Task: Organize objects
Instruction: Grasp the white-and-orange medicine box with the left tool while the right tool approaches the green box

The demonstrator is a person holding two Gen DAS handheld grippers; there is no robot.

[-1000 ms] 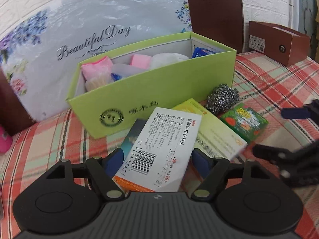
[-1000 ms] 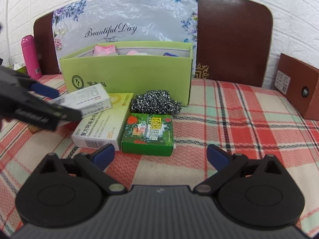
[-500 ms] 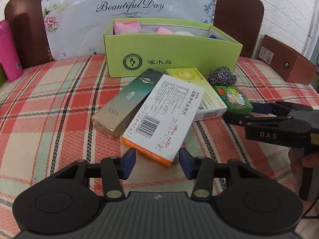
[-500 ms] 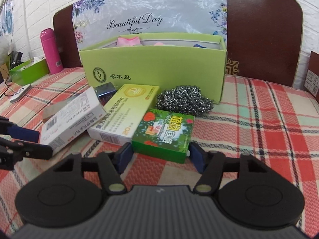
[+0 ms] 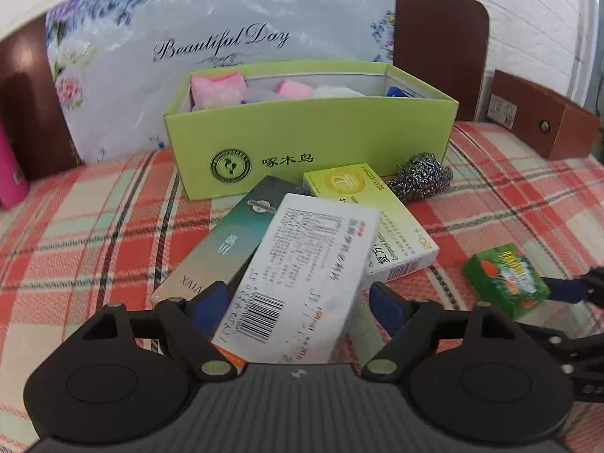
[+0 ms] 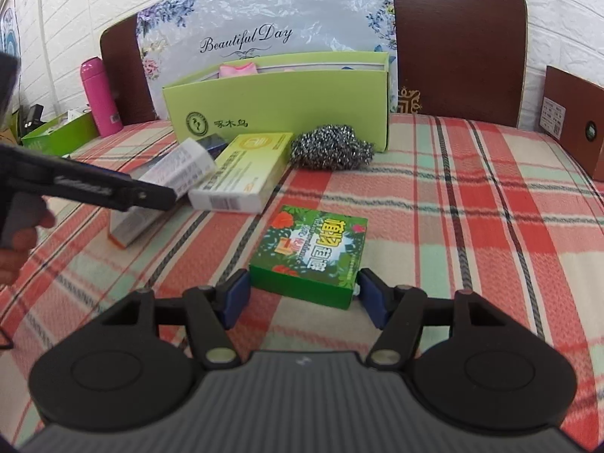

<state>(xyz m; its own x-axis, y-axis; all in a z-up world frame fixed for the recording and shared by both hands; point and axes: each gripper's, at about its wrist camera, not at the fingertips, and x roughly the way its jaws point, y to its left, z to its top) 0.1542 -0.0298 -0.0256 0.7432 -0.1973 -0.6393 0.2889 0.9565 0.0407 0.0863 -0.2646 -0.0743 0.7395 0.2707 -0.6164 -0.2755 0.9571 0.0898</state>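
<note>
White box (image 5: 302, 283): long axis toward lime bin (image 5: 313, 143); left gripper (image 5: 298, 305) opening, box between jaws.
Green box (image 6: 313, 256): in front of bin; right gripper (image 6: 302, 296) clamps its near end.

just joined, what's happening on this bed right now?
A person with a gripper in each hand is sorting small boxes beside a green storage box. The left gripper has the white medicine box between its jaws, which are opening. The right gripper is shut on the green patterned box, pulled away from the pile. A yellow box, a teal box and a steel scourer lie on the plaid cover.
</note>
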